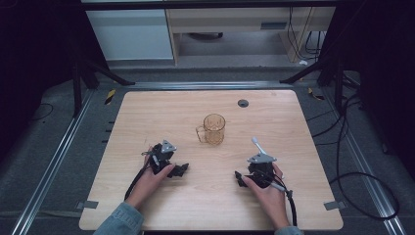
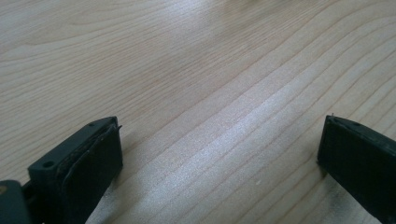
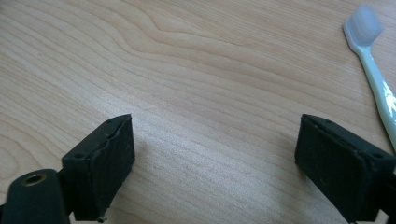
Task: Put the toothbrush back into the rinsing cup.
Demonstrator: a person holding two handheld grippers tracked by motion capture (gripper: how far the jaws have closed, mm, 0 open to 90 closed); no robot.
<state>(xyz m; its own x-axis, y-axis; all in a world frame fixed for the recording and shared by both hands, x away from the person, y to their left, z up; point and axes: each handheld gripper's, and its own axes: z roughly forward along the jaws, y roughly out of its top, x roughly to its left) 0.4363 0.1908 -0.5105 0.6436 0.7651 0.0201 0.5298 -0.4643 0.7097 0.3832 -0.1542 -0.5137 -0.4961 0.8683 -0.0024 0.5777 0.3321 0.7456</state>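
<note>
Right now the toothbrush (image 3: 373, 70) lies flat on the table (image 1: 147, 205), just beside my right gripper (image 1: 241, 179) on its outer side, its pale head pointing away toward the far edge. In the high view I see it poking out past the gripper's grey plate, near the amber mug (image 1: 214, 129), which stands upright mid-table with its handle turned to the left.

My right gripper sits low over the wood with its jaws spread wide and nothing between them; the brush is outside the span, not inside it. My left gripper (image 1: 182, 169) is likewise spread over bare wood, well apart from both things.

My read is that the brush is meant for the mug, though I can't be sure from here. The risk is in the pick-up: the handle is thin and lies flush on the wood, so closing from this angle could scrape the table, nudge the brush sideways or let it skid off. Swinging across carelessly could also knock the mug over.
</note>
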